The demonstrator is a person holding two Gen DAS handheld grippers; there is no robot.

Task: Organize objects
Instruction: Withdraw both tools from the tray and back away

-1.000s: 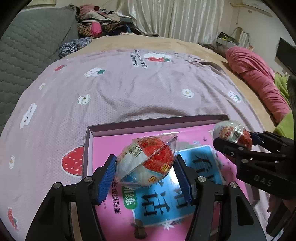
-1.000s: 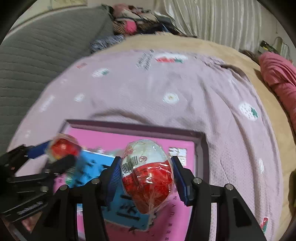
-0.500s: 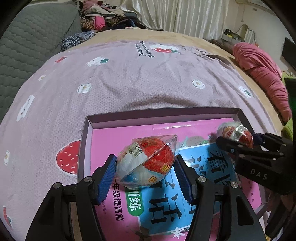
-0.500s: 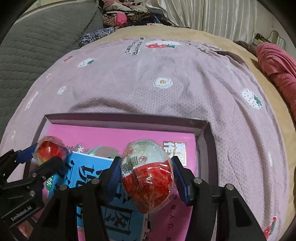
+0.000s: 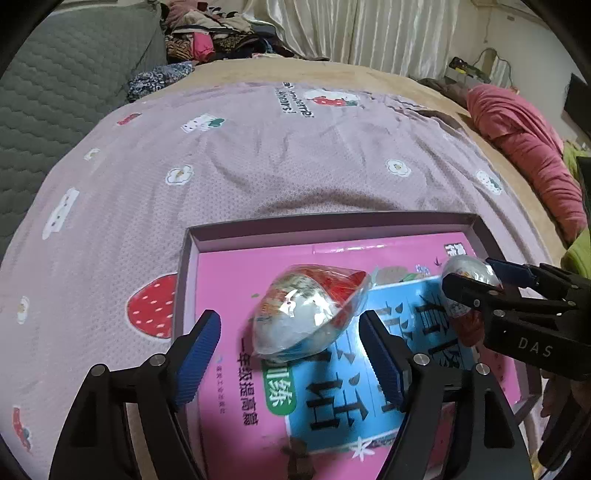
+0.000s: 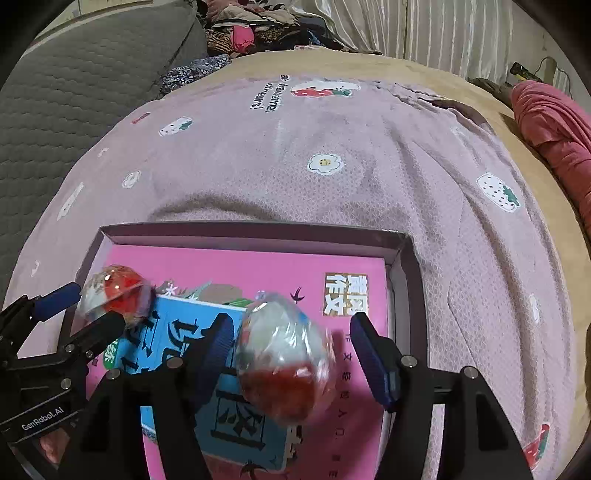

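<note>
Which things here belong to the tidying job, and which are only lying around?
Belonging to the job:
- left tool, open, around the left egg
- right tool, open, around the right egg
- purple box, with the pink book and blue book inside

Just lying about:
- clothes pile
- pink bedding
- grey cushion
- curtain

Glossy crinkled wrap on egg (image 5: 308, 308) — matt woven bedspread (image 5: 258, 158), glossy book cover (image 5: 236, 273).
</note>
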